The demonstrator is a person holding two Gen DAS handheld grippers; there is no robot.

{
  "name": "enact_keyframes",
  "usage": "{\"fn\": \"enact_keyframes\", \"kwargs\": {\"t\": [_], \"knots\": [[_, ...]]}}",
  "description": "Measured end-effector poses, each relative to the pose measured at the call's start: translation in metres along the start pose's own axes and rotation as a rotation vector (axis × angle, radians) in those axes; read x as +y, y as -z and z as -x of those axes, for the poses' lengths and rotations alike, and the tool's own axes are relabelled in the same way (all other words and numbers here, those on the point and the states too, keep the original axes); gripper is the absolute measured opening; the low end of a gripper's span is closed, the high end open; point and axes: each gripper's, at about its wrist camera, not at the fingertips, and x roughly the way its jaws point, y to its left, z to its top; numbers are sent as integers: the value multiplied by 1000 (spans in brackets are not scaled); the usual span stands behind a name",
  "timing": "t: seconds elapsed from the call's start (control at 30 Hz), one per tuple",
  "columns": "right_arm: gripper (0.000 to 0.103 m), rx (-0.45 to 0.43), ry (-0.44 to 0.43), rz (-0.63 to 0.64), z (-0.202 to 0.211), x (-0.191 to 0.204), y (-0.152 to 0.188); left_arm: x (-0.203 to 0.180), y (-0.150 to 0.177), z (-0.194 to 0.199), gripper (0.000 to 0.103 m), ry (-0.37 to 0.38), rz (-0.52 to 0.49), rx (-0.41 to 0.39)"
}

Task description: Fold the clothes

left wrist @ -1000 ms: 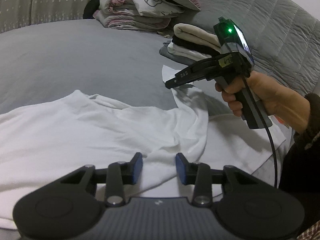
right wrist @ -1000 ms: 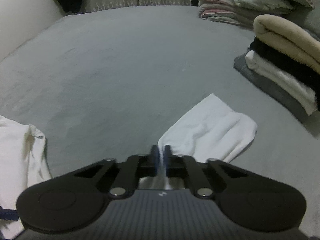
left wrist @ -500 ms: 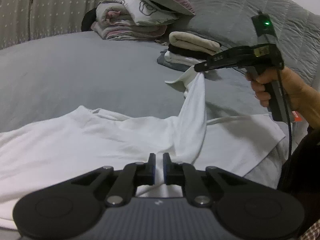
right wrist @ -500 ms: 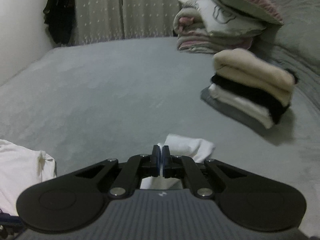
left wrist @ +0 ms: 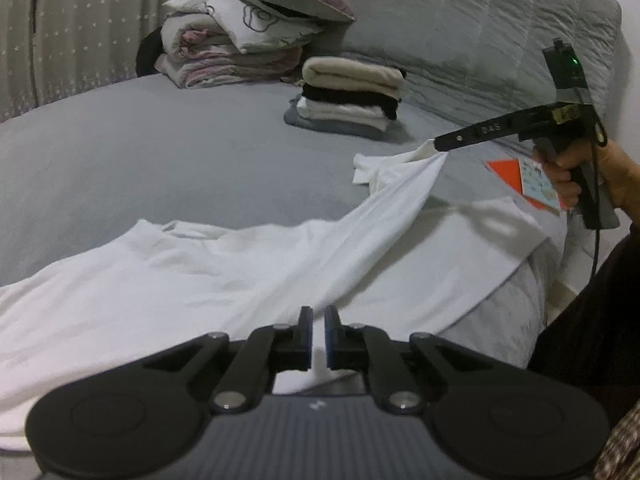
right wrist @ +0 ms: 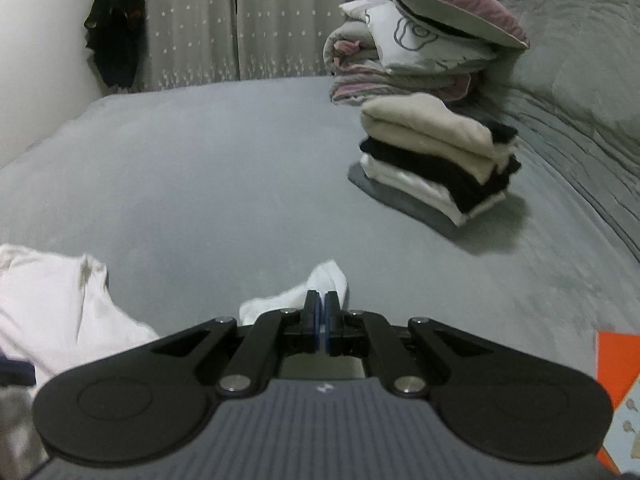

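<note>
A white shirt [left wrist: 168, 280] lies spread over the grey bed [left wrist: 160, 152]. My left gripper [left wrist: 319, 322] is shut on the shirt's near edge, with white cloth showing between its pads. My right gripper [left wrist: 438, 148], held by a hand at the right of the left wrist view, is shut on the shirt's sleeve [left wrist: 404, 188] and holds it up, stretched taut above the bed. In the right wrist view that gripper [right wrist: 322, 314] pinches the white sleeve end [right wrist: 320, 284], and the shirt's body [right wrist: 60, 300] lies at the lower left.
A stack of folded clothes [left wrist: 348, 98] sits on the bed beyond the sleeve, and again [right wrist: 436, 156] in the right wrist view. Folded bedding with a pillow [left wrist: 248, 40] lies behind it. An orange card [left wrist: 528, 182] rests near the bed's right edge. Curtains [right wrist: 224, 20] hang at the back.
My left gripper has shut on the shirt's near edge. The right gripper has pulled the sleeve up and away to the right, stretching it taut.
</note>
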Motion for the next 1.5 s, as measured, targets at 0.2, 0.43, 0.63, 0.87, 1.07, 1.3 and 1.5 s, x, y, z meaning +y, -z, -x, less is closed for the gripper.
{"fn": "enact_keyframes", "kwargs": {"t": [0.2, 0.43, 0.63, 0.87, 1.07, 1.3, 1.5], "knots": [[1, 130, -15, 38, -5, -8, 32, -7, 0, -5, 6, 23, -29, 42], [4, 238, -44, 48, -20, -12, 46, -8, -11, -8, 32, 47, 1, 8], [37, 206, -67, -17, -25, -18, 35, -13, -21, -21, 41, 53, 16, -16], [50, 188, -66, -98, -51, -19, 23, -24, -31, -47, 41, 91, 7, -9], [50, 184, -17, -110, -78, -18, 16, -32, -29, -69, 38, 105, -25, 24], [5, 108, 28, -76, -86, -11, 10, -32, -29, -70, 1, 95, -34, -4], [4, -29, 67, -19, -56, -4, -5, -34, -31, -57, 1, 92, -42, -61]]}}
